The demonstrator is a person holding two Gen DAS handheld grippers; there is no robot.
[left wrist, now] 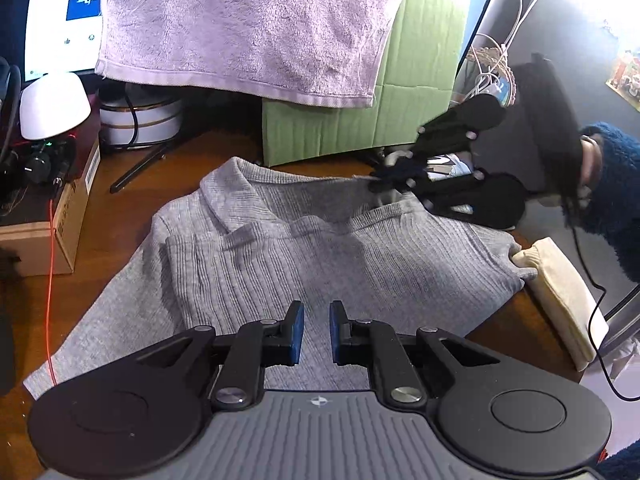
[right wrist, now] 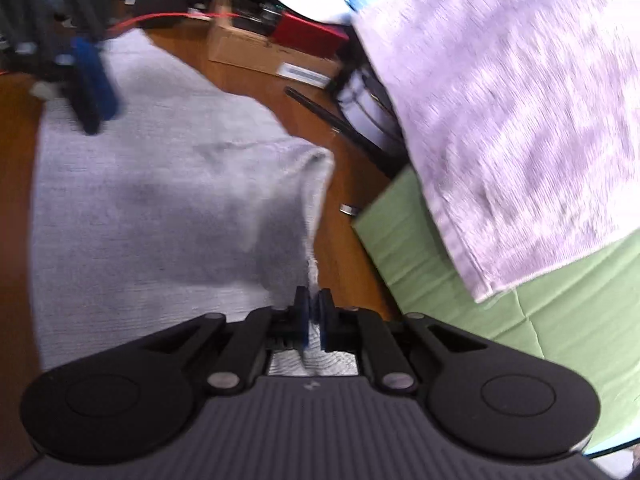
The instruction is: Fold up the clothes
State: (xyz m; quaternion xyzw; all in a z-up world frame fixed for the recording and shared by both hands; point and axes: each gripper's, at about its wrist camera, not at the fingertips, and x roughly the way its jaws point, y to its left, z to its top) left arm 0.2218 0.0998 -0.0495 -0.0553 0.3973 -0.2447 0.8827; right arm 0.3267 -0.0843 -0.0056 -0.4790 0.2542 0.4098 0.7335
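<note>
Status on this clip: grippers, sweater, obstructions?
Right gripper shut on grey sweater edge. Left gripper slightly open, empty, above sweater. Lilac towel hangs behind; nothing blocking.

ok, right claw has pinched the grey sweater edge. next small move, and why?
Probably lift that edge and carry it over toward the sweater's middle. The right claw is shut on the edge of the grey sweater, which lies only partly folded. The left claw hovers over it slightly open, holding nothing.
</note>
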